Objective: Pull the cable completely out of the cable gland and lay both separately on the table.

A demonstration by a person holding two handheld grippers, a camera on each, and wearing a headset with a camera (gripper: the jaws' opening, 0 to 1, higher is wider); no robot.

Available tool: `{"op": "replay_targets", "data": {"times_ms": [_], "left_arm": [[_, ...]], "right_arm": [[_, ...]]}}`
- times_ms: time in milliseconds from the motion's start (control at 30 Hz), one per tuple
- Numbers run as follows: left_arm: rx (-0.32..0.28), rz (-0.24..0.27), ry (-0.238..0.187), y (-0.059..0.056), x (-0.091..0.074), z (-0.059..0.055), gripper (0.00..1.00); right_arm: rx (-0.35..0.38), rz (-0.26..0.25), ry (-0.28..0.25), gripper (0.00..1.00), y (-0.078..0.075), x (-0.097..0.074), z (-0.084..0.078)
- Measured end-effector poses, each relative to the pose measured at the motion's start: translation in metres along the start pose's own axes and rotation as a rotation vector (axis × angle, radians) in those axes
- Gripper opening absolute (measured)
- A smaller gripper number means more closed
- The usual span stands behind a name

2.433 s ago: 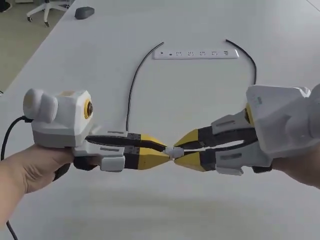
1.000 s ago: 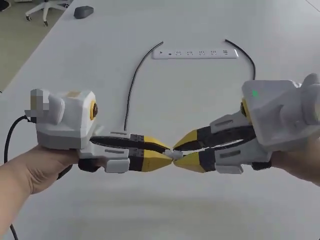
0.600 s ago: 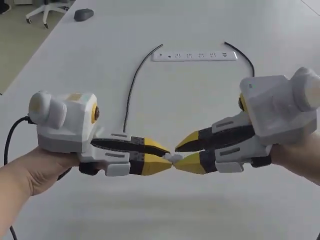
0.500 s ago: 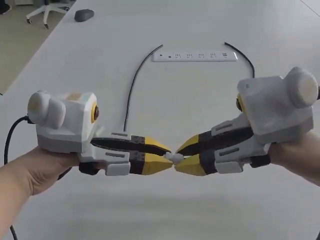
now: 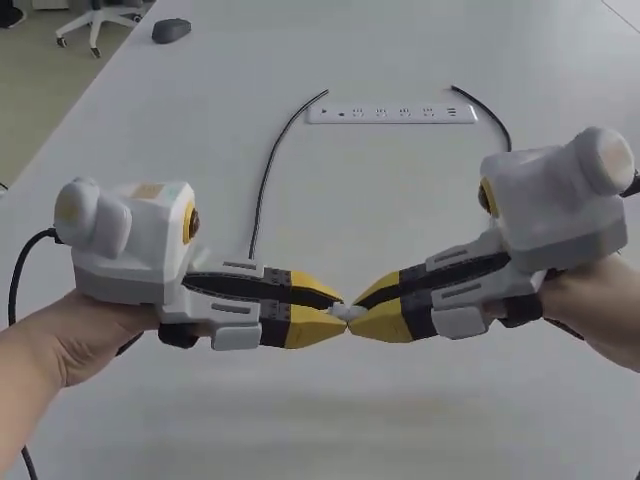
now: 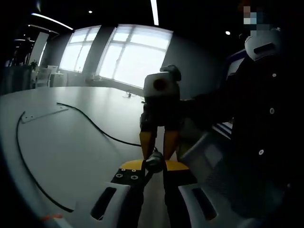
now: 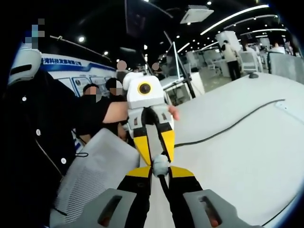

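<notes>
Closure is seen at the right gripper [image 5: 360,307], whose jaws were apart a moment ago and are now clamped on the cable gland [image 5: 346,313], so the pull is judged ready. The gland is held above the table [image 5: 400,200], with the shut left gripper [image 5: 336,312] met tip to tip and the cable [image 5: 265,180] trailing behind it.

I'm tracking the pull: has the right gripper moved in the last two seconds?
Yes. The right gripper has tilted, its body lifting toward the power strip, tips staying at the cable gland.

cable gland [image 5: 347,314] mostly hidden between fingers [image 5: 312,293], cable [image 5: 265,185] end covered
</notes>
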State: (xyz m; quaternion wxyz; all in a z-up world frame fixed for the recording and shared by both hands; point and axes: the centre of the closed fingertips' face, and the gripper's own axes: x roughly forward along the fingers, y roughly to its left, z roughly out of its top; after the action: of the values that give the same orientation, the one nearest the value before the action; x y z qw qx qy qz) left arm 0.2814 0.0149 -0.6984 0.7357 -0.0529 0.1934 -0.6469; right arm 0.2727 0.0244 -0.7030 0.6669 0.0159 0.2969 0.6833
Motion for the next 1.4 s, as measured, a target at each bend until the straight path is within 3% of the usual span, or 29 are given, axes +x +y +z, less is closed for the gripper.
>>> {"op": "replay_targets", "data": {"times_ms": [133, 267, 533, 700, 900, 1133, 1367, 1400], "left_arm": [[0.003, -0.004, 0.006, -0.0005, 0.0003, -0.0010, 0.14], [-0.004, -0.001, 0.009, 0.0004, 0.0004, -0.0025, 0.14], [-0.017, -0.006, 0.009, 0.0001, 0.0007, -0.0018, 0.14], [-0.066, -0.001, 0.023, 0.0016, 0.0016, -0.0052, 0.14], [-0.077, 0.005, 0.023, 0.0024, 0.0018, -0.0050, 0.14], [-0.092, 0.014, 0.033, 0.0047, 0.0016, -0.0059, 0.14], [-0.085, 0.014, 0.031, 0.0046, 0.0023, -0.0057, 0.14], [-0.083, 0.012, 0.035, 0.0043, 0.0025, -0.0062, 0.14]], "right_arm": [[0.012, 0.006, 0.007, 0.08, 0.0013, 0.0007, -0.0009], [-0.090, -0.023, 0.020, 0.07, 0.0007, 0.0019, -0.0017], [-0.185, -0.037, 0.024, 0.07, 0.0040, 0.0016, -0.0016], [-0.311, -0.062, 0.060, 0.06, 0.0027, 0.0020, -0.0039], [-0.371, -0.081, 0.072, 0.06, 0.0015, 0.0022, -0.0044], [-0.508, -0.118, 0.101, 0.06, -0.0001, 0.0035, -0.0048], [-0.483, -0.118, 0.100, 0.07, -0.0030, 0.0016, -0.0042], [-0.439, -0.108, 0.104, 0.07, -0.0026, 0.0016, -0.0051]]}}
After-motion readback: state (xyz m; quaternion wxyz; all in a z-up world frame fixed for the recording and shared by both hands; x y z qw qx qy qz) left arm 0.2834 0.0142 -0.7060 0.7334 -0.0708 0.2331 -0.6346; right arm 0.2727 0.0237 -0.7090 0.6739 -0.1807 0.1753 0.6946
